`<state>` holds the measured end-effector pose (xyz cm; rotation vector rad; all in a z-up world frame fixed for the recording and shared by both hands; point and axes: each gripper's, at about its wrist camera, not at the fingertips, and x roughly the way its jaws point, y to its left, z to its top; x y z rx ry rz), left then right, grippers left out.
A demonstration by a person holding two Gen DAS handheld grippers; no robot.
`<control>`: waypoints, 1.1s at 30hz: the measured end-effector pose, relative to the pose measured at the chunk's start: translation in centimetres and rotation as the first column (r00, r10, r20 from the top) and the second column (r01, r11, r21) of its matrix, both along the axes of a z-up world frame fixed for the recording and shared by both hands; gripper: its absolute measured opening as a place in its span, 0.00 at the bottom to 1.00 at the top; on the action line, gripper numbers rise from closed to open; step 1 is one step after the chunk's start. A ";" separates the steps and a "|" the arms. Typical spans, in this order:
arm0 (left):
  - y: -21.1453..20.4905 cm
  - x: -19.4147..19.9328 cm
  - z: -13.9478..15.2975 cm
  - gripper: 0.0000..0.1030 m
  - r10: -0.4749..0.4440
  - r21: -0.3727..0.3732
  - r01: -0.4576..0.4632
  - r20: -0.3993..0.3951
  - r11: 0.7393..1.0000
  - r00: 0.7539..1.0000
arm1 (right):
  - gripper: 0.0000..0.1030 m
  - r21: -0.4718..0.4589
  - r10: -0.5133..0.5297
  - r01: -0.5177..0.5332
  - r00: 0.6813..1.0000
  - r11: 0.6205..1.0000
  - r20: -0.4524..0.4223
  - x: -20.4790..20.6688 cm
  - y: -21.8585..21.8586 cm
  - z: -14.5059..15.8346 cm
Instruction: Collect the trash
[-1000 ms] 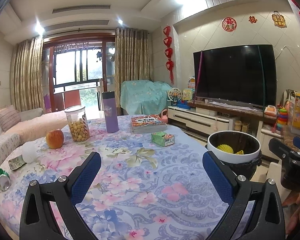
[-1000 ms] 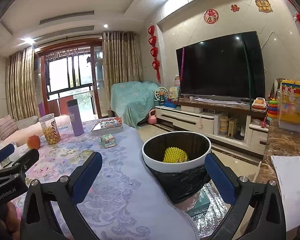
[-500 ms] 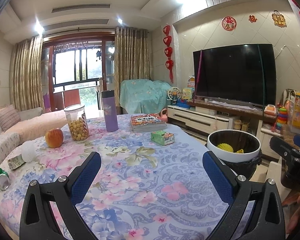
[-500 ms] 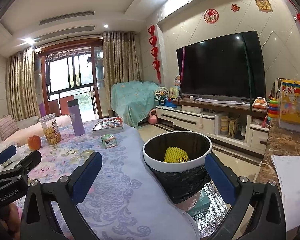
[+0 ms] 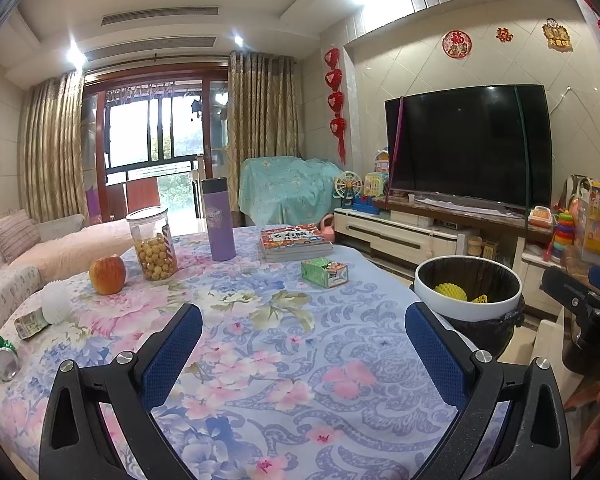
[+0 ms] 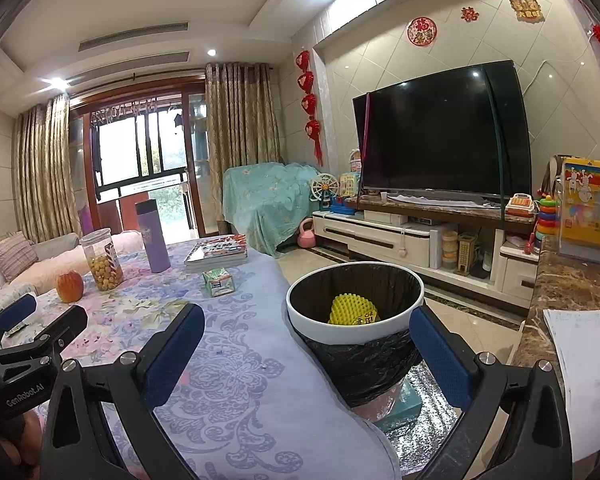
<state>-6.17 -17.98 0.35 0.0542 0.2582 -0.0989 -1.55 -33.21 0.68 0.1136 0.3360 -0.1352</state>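
Lying at the table's left edge, a crushed can [image 5: 0, 354], a wrapper [image 5: 31, 322] and white foam netting [image 5: 57, 308] were seen. The left gripper [image 5: 302, 340] was held spread and empty over the floral tablecloth [image 5: 260, 344]. The right gripper [image 6: 306, 344] was likewise held wide apart, empty, before the trash bin [image 6: 354, 322], in which yellow foam netting [image 6: 352, 309] was seen.

bare tablecloth [image 5: 284, 344] ahead, carton [image 5: 324, 273] beyond
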 end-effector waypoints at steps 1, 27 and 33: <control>0.0 0.0 0.0 1.00 -0.001 0.001 0.001 -0.001 1.000 1.000 | 1.00 0.000 0.000 0.000 1.000 1.000 0.000 0.0 0.0 0.0; 0.3 0.6 -0.6 1.00 -0.007 0.003 0.007 -0.013 1.000 1.000 | 1.00 0.014 0.004 -0.004 1.000 1.000 -0.002 -0.2 0.3 0.2; 0.3 0.8 -0.7 1.00 -0.008 0.005 0.008 -0.013 1.000 1.000 | 1.00 0.023 0.006 -0.006 1.000 1.000 -0.004 -0.2 0.5 0.1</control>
